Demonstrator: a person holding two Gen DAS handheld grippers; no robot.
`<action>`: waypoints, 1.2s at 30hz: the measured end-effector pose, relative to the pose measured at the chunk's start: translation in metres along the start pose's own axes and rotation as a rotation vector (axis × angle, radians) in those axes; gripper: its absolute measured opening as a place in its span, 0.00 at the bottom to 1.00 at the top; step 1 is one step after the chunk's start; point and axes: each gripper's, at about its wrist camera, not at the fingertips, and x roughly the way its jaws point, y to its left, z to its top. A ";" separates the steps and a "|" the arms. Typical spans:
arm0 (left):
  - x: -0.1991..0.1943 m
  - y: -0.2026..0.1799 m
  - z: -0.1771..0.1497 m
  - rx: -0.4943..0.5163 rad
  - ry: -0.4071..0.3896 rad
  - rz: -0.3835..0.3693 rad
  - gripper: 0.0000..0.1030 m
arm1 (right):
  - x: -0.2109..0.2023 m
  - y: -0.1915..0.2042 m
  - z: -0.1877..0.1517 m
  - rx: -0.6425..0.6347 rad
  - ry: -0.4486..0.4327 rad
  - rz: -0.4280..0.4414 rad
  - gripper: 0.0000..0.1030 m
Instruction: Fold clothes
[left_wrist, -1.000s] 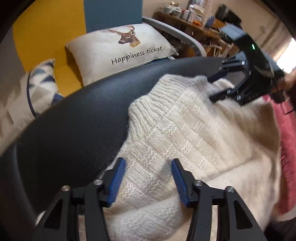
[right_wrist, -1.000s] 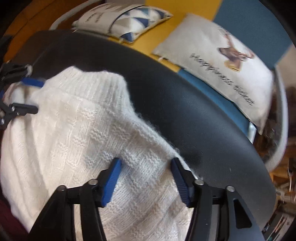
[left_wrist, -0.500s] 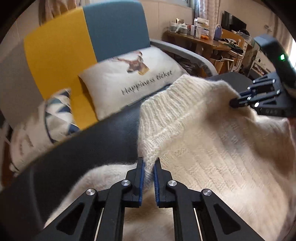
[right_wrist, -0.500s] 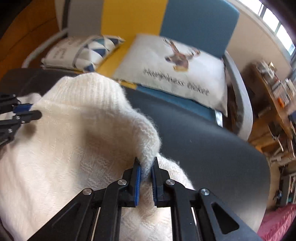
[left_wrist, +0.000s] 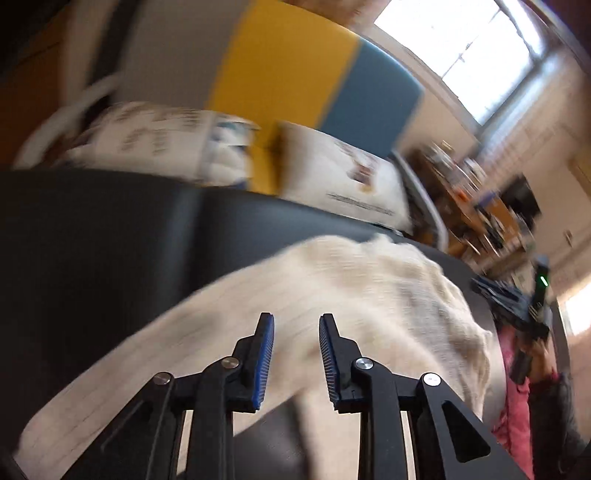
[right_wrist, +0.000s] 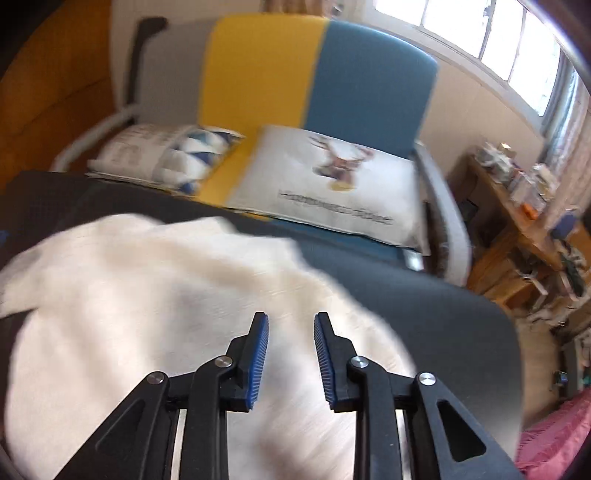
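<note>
— Both tools have let go since half a second back: your left tool (left_wrist: 296, 356) and right tool (right_wrist: 291, 356) now hang spread and empty above the cream sweater (right_wrist: 155, 306), which lies on the dark desk (left_wrist: 96, 236)

— So one fold looks laid?

— Likely. Next, you'd pick a fresh edge, both tools together, and fold again
</note>
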 end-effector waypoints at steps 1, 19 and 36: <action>-0.026 0.034 -0.014 -0.078 -0.016 0.051 0.26 | -0.003 0.011 -0.008 0.005 0.006 0.027 0.25; -0.132 0.252 -0.198 -0.662 -0.012 0.063 0.29 | -0.026 0.188 -0.106 0.099 0.143 0.344 0.25; -0.147 0.230 -0.190 -0.634 -0.255 0.143 0.03 | 0.021 0.187 -0.071 0.111 0.242 0.276 0.25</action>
